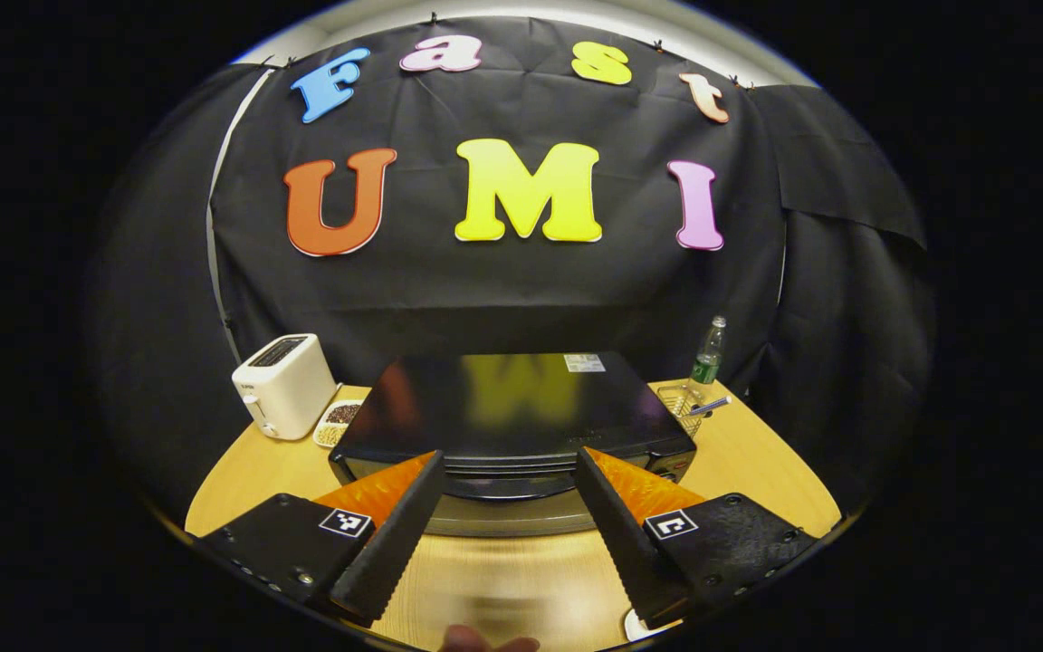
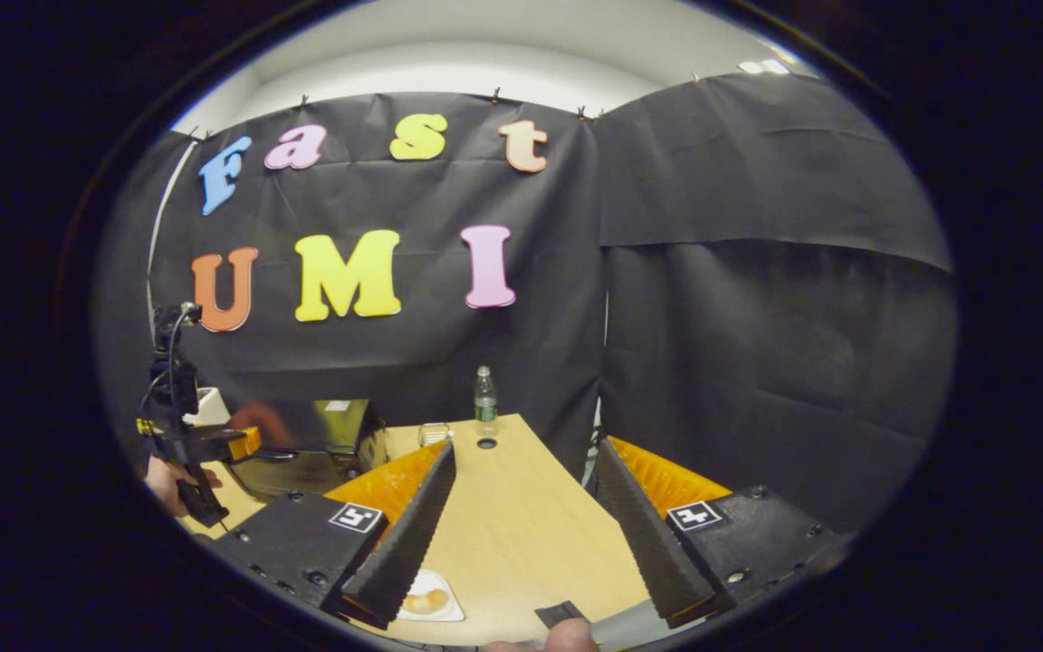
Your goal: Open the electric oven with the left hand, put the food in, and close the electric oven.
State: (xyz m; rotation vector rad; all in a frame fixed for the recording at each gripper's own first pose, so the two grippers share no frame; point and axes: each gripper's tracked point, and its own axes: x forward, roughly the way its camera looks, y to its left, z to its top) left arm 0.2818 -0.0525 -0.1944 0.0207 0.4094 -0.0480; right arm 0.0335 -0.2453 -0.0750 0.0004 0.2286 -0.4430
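A black cloth wall closes in the booth behind a pale wooden table (image 1: 757,462). On that table sits the oven (image 1: 512,417), black and glossy on top, straight ahead of my left tongs (image 1: 508,471) in the left gripper view; its door looks shut, with the handle bar running across the front just past my fingertips. My left fingers stand wide apart, holding nothing, their tips near the oven's front edge but apart from it.

The food, a small golden bun (image 2: 426,600), lies on a white plate (image 2: 444,608) at the near edge of the table in the right gripper view, just beside my right tongs' inner finger. My right tongs (image 2: 526,462) are also spread wide and empty, hanging over bare table.

Out from the oven: a white toaster (image 1: 284,385) stands to its left, with a small tray of beans (image 1: 338,422) between them. To the oven's right is a wire basket (image 1: 684,407), and behind that a clear bottle (image 1: 708,355) with a green label.

In the right gripper view my left tongs (image 2: 200,444) show farther off with my hand (image 2: 164,480) on the grip, close to the oven (image 2: 322,444).
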